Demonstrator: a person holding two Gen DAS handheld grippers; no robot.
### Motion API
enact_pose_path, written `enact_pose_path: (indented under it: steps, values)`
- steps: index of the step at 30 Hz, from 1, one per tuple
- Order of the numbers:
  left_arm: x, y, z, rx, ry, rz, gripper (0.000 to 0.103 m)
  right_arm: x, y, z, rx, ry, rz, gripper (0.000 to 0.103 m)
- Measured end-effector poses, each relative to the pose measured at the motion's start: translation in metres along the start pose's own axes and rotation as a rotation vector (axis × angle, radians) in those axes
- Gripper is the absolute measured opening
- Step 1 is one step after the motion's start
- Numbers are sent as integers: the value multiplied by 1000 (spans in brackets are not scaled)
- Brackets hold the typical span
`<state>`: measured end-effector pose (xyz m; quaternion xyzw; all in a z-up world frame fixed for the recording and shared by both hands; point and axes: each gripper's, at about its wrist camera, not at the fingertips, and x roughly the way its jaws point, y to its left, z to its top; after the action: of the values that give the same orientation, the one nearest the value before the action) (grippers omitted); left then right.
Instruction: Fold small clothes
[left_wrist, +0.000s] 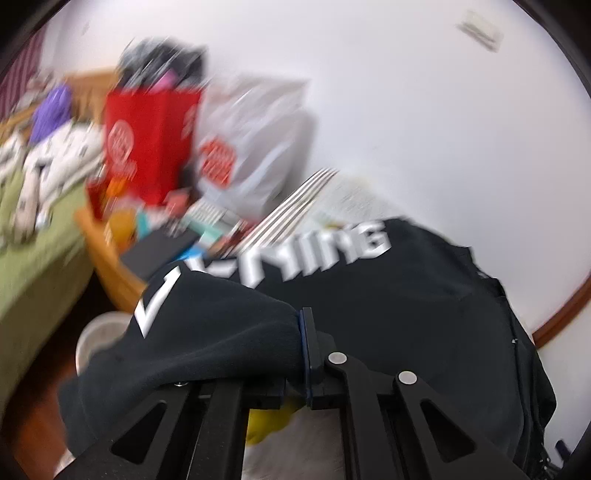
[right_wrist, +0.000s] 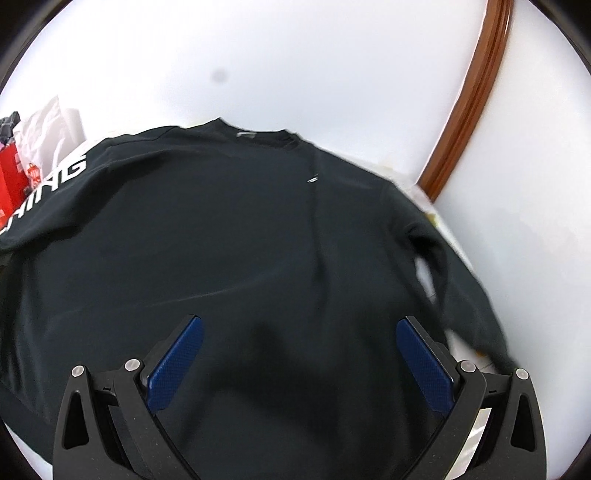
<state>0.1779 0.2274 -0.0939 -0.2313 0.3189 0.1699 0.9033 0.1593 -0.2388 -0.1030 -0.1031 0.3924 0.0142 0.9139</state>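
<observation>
A black long-sleeved sweatshirt (right_wrist: 236, 229) with white lettering on its left sleeve lies spread out, collar (right_wrist: 255, 133) at the far side. My right gripper (right_wrist: 299, 332) is open and empty just above the shirt's lower middle. My left gripper (left_wrist: 301, 325) is shut on the lettered left sleeve (left_wrist: 221, 325), which drapes over its left finger; the rest of the shirt (left_wrist: 406, 302) lies beyond it. The left wrist view is motion-blurred.
A red paper bag (left_wrist: 147, 140) and a white plastic bag (left_wrist: 255, 140) stand among clutter at the far left. A green-covered bed (left_wrist: 40, 236) lies beyond. A white wall (right_wrist: 295, 62) and brown door trim (right_wrist: 469, 99) stand behind the shirt.
</observation>
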Motion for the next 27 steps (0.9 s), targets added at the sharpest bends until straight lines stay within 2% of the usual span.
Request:
enact_pose_path:
  steps: [4,7,10,14,20,27]
  values:
    - [-11,-63,26,131,-62,-42,6,1,-32,7,19,-31,-3,102]
    - [-9,-127,35,244,-85,-90,6,1,-59,9,50,-50,-19,102]
    - [2,-194,31,350,-61,-163,6,1,-87,6,116,-58,-20,102]
    - [28,-283,6,503,5,-227,7,4,-116,-9,159,-51,-24,102]
    - [68,-339,-37,578,102,-233,7,17,-139,-43,171,3,-42,102]
    - [84,-357,-64,613,176,-204,7,22,-157,-68,210,53,-54,102]
